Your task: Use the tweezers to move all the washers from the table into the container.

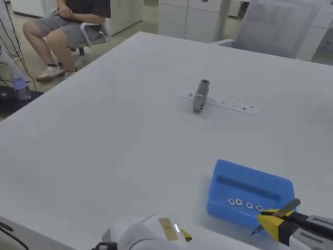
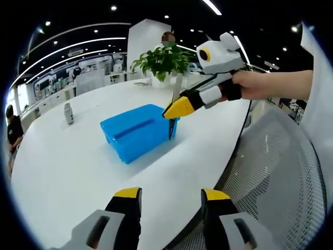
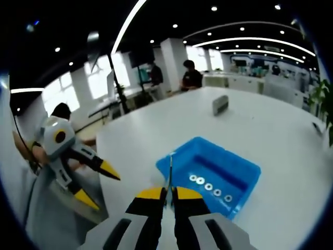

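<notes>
**Tweezers at the corner of the blue container, washers inside**

The white tabletop (image 1: pixel 114 135) carries a blue container (image 1: pixel 250 174) near its close edge. The yellow-tipped right claw (image 3: pixel 167 194) is pressed together on the tweezers (image 3: pixel 169 169). Their thin points reach the container's near corner, but I cannot tell whether they touch the rim. The left claw (image 2: pixel 171 195) stands spread with nothing between its tips, off to one side of the container by the tabletop's close edge. Well beyond the container, farther across the tabletop, lies a white power strip (image 1: pixel 223 102) with a grey adapter (image 1: pixel 201 95) standing on one end. The marks on the strip are too small to read. The washers (image 3: pixel 208 186) lie in a row on the container's floor.

The right gripper view shows five washers. In the head view four show, with the claw's yellow tip over the end of the row. The left gripper view shows the hand (image 2: pixel 255 86) that holds the right claw above the container, and a potted plant (image 2: pixel 161 60) behind the container. The head view shows a seated person (image 1: pixel 67 23) far past the container, off the tabletop.
</notes>
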{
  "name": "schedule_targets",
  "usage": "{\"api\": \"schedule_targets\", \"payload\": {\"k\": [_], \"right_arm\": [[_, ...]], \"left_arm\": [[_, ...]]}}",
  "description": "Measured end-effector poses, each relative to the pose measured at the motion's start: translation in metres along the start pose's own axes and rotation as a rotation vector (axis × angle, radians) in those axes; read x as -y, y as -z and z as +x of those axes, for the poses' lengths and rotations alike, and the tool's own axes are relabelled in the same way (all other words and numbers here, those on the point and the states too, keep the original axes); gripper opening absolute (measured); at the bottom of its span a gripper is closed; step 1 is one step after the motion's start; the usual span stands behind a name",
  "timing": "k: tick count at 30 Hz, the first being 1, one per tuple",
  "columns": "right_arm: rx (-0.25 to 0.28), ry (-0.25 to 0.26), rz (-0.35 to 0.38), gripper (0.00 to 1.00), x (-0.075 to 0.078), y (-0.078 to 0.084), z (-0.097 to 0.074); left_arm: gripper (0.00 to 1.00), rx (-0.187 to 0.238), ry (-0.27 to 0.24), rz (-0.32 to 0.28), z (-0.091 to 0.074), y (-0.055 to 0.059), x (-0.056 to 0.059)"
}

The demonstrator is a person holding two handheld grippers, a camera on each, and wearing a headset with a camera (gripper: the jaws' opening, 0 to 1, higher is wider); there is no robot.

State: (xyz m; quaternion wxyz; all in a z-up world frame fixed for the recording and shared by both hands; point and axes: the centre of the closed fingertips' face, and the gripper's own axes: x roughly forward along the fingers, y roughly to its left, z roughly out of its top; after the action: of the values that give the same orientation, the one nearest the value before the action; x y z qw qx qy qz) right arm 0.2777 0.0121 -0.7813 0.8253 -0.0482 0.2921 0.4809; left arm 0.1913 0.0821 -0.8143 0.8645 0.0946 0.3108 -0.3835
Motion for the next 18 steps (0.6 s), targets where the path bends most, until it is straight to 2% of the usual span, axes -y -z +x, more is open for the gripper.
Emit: {"api": "schedule_targets", "payload": {"k": [7,8,13,16,18], "right_arm": [[-0.059,-0.043,-0.047,0.04,-0.015,0.019,0.001],[-0.063,-0.052,-0.051,0.04,-0.012,0.021,0.002],[-0.069,-0.082,-0.055,0.04,-0.02,0.03,0.0],[-0.085,-0.093,-0.076,0.04,-0.024,0.034,-0.002],[-0.097,-0.108,-0.099,0.04,-0.026,0.038,-0.003]], "left_arm": [[0.4,-0.009,0.005,0.014,0.0,0.001,0.002],[0.38,-0.01,0.011,0.022,0.0,0.0,0.003],[0.34,-0.019,0.033,0.032,0.0,0.001,0.007],[0.34,-0.004,0.056,0.019,0.0,-0.003,0.011],[0.32,-0.006,0.064,0.031,0.0,-0.004,0.013]]}}
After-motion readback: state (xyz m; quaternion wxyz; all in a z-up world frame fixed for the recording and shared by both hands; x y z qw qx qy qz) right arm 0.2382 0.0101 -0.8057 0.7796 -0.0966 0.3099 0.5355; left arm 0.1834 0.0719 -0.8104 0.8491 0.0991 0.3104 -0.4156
